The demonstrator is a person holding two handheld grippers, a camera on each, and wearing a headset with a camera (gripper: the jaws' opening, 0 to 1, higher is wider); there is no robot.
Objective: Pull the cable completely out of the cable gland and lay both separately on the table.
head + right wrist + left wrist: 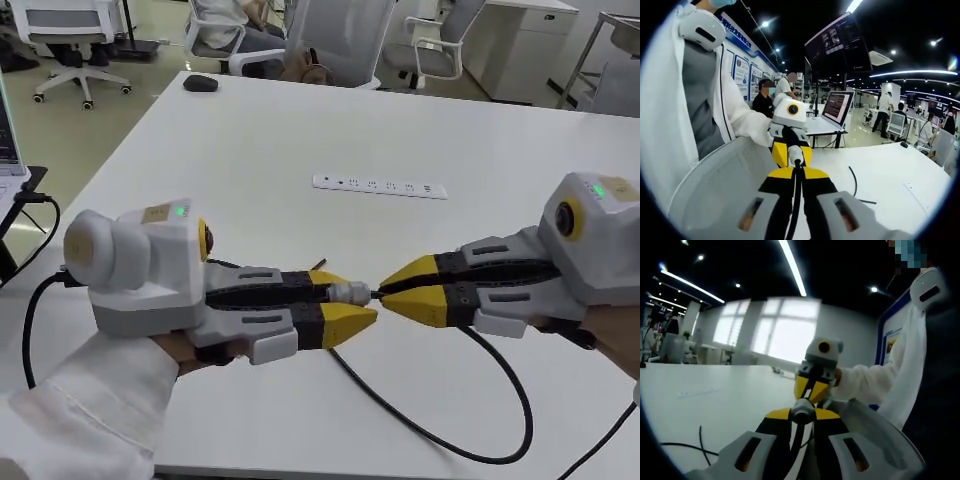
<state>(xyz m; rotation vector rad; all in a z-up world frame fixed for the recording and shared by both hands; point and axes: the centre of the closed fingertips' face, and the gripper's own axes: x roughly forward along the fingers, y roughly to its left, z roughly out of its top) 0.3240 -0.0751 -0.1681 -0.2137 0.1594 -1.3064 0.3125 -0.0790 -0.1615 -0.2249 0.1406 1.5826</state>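
Head view looks down on a wide white rectangular table [300, 130], and the two grippers meet tip to tip above its near part. The left gripper [354, 299], white-bodied with black jaws and yellow tips, comes in from the left. Its jaws are closed on the small grey-white plastic cable gland [349, 292], which pokes out between the yellow tips, clear of the tabletop. The right gripper [387, 291] comes in from the right with its tips just beside the gland. Its jaws are pinched on the thin black round cable [529, 410] where it leaves the gland, and the cable is not yet out of the gland. Slack cable drops from under the grippers and lies in a wide loop on the table near its front edge. Left gripper view shows the gland sitting between its own yellow tips, the right gripper facing it just beyond, and a dark strand running back between the jaws. Right gripper view shows the cable running up the middle between its own jaws to the gland, which the left gripper holds opposite. Farther back on the table lie a long white power strip [380, 186] and, near the far edge, a small black computer mouse [200, 83], both well apart from the grippers. Pale grey office chairs [340, 40] stand beyond the table.
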